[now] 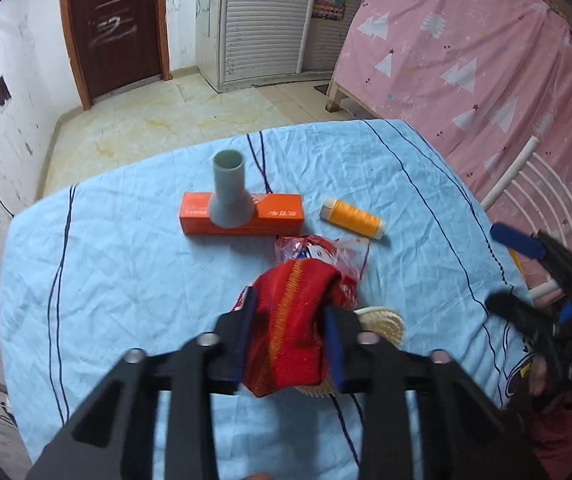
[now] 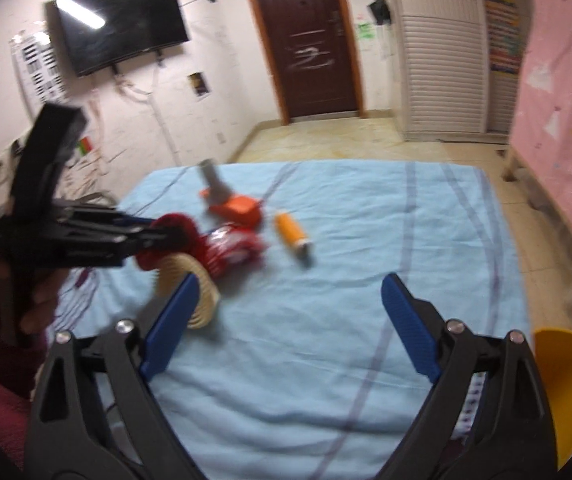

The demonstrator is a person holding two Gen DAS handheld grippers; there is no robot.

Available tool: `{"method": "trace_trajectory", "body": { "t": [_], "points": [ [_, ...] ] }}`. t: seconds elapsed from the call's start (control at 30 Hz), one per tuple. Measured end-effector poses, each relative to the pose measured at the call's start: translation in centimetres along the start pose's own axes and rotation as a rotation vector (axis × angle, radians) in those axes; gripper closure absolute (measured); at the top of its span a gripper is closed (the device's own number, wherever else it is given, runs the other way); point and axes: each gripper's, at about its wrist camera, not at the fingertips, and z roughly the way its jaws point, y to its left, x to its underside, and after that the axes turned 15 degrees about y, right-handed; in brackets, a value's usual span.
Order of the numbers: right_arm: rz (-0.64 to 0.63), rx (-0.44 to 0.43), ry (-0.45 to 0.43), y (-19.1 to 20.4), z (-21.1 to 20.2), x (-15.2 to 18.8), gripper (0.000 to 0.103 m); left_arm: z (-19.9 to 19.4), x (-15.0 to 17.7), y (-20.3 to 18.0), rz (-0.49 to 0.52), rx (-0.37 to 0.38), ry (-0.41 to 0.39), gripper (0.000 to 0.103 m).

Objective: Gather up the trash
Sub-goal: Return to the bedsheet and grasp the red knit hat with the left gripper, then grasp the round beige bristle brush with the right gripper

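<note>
My left gripper (image 1: pixel 289 332) has its jaws clenched on the red cloth (image 1: pixel 289 320), just above the tabletop (image 1: pixel 126 280) beside the cream brush (image 1: pixel 385 322) and a red wrapper (image 1: pixel 325 252). My right gripper (image 2: pixel 289 320) hangs released, nothing between its jaws.

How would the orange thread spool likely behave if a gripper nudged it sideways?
The orange thread spool lies on its side, so it would probably roll. The wrinkled blue cloth beneath may slow it. It looks small, thus likely light, and its smooth wound thread might slip between pads.
</note>
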Motion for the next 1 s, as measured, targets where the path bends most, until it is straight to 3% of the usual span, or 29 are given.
{"method": "trace_trajectory", "body": {
  "t": [0.37, 0.6, 1.0],
  "points": [
    [-0.137, -0.071, 0.106, 6.6, 4.5, -1.3, 0.013, -2.3, 1.1, 4.1, -0.107, 0.014, -0.088, 0.094],
    [-0.156, -0.103, 0.140, 9.4, 6.4, -2.5, 0.013, -4.1, 2.0, 5.3, -0.105, 0.031, -0.129, 0.094],
    [-0.139, -0.131, 0.218, 10.8, 9.2, -3.5, 0.013, -1.7, 1.9, 5.7, -0.054, 0.040, -0.063, 0.094]
  ]
}}
